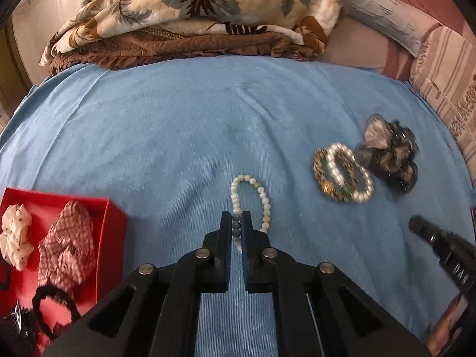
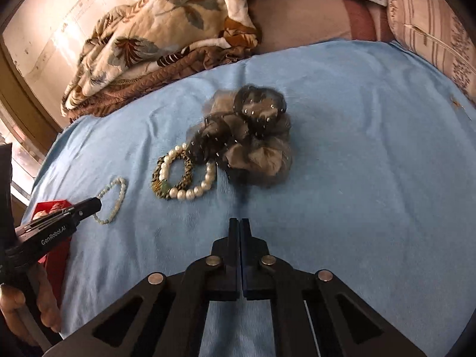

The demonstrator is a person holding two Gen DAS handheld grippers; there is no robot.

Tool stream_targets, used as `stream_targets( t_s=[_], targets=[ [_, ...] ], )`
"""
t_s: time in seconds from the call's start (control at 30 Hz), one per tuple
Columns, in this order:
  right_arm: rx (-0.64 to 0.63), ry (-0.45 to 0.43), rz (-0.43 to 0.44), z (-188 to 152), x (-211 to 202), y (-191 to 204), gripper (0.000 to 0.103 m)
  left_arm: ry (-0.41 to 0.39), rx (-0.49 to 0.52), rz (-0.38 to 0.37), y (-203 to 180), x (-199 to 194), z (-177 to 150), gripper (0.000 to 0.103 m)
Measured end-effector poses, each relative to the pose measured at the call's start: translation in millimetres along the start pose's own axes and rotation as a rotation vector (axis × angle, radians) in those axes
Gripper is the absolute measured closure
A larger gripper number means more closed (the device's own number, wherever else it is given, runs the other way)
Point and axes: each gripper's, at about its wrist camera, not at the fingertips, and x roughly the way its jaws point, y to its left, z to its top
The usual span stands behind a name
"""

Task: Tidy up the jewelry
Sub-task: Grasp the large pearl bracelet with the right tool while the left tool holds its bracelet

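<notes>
A pale bead bracelet (image 1: 263, 200) lies on the blue cloth (image 1: 178, 125). My left gripper (image 1: 236, 217) is shut on its near strand, with a few darker beads pinched between the pads. In the right wrist view the same bracelet (image 2: 119, 190) shows at the tip of the left gripper (image 2: 96, 203). A white pearl bracelet (image 2: 193, 192) overlaps a leopard-print band (image 2: 186, 175), beside a dark sheer scrunchie (image 2: 255, 139). My right gripper (image 2: 239, 222) hovers in front of them, shut with nothing between its fingers.
An open red box (image 1: 113, 217) at the left holds a white scrunchie (image 1: 15, 232), a checked scrunchie (image 1: 68, 250) and a black hair tie (image 1: 56, 306). A folded floral quilt (image 1: 184, 15) and pillows (image 1: 440, 68) border the far side. A person's hand (image 2: 17, 303) grips the left tool.
</notes>
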Motion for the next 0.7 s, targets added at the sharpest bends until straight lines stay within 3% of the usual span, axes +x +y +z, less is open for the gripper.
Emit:
stream_targets(
  t_s=[0.1, 0.17, 0.23, 0.37, 0.53, 0.6, 0.7],
  targets=[
    [0.014, -0.003, 0.02, 4, -2, 3, 0.095, 0.021, -0.023, -0.002, 6, 0, -8, 0.097],
    [0.007, 0.005, 0.043, 8, 2, 10, 0.078, 0.033, -0.046, -0.008, 12, 3, -11, 0.097],
    [0.01, 0.007, 0.082, 10, 6, 16, 0.069, 0.045, -0.074, -0.01, 20, 6, -13, 0.097],
    [-0.045, 0.041, 0.048, 30, 34, 27, 0.069, 0.052, -0.1, -0.021, 27, 11, -13, 0.097],
    [-0.02, 0.034, -0.143, 73, 58, 1, 0.069, 0.044, -0.097, -0.027, 25, 12, -11, 0.097],
    [0.028, 0.041, -0.088, 74, 53, -7, 0.069, 0.041, -0.099, -0.033, 26, 13, -10, 0.097],
    [-0.018, 0.045, -0.019, 65, 47, 4, 0.069, 0.03, -0.103, -0.036, 27, 14, -11, 0.097]
  ],
)
